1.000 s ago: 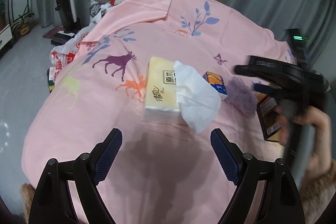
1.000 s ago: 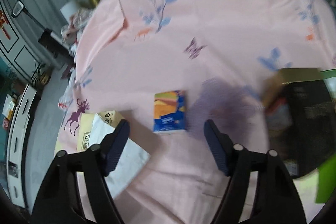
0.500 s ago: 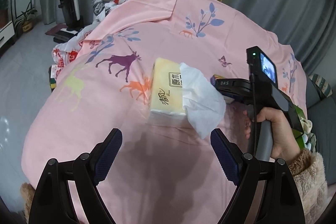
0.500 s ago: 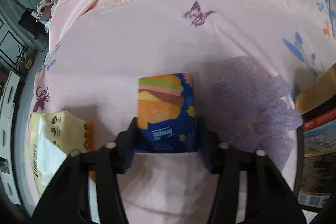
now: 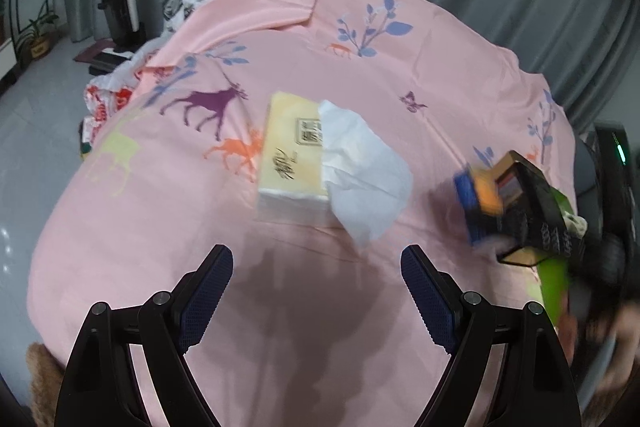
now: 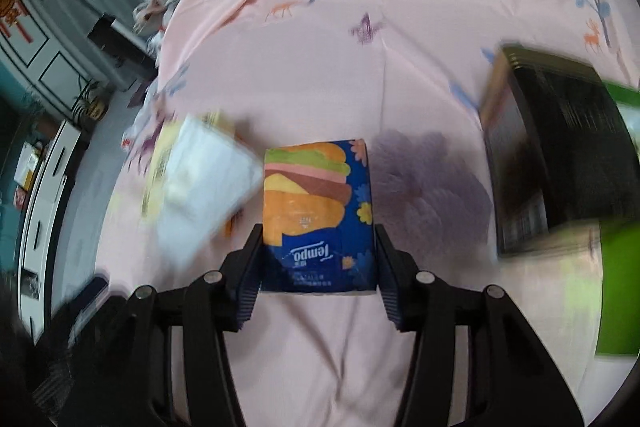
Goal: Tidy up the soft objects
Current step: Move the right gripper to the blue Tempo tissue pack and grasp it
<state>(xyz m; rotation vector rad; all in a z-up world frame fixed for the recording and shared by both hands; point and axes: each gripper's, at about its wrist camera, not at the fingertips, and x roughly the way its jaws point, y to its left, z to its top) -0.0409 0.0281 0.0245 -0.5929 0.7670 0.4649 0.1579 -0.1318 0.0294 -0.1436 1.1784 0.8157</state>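
Surface: pink cotton sheet printed with deer, butterflies and blue sprigs (image 5: 304,47), spread under every item and under both grippers.

Container 1: black open-topped rectangular box with a tan cardboard edge and a green flap (image 6: 560,147), to the right of the right gripper and ahead of it. Its contents cannot be made out; the view is blurred.

Container 2: pale yellow soft plastic pack of facial tissues (image 5: 292,155), lying flat straight ahead of the left gripper, well apart from it. One white tissue sheet (image 5: 364,175) is pulled out of its opening and spills towards the gripper's right.

Item 3: lilac fluffy cloth, flat and ragged-edged (image 6: 428,187), on the sheet just right of the right gripper, between it and the black box.

Item 4: small blue pocket tissue pack with a burger picture (image 6: 318,215), clamped between the jaws of the right gripper (image 6: 318,281), both pads pressing its long sides.

Left gripper (image 5: 316,291): jaws spread wide, nothing between them, above bare sheet.
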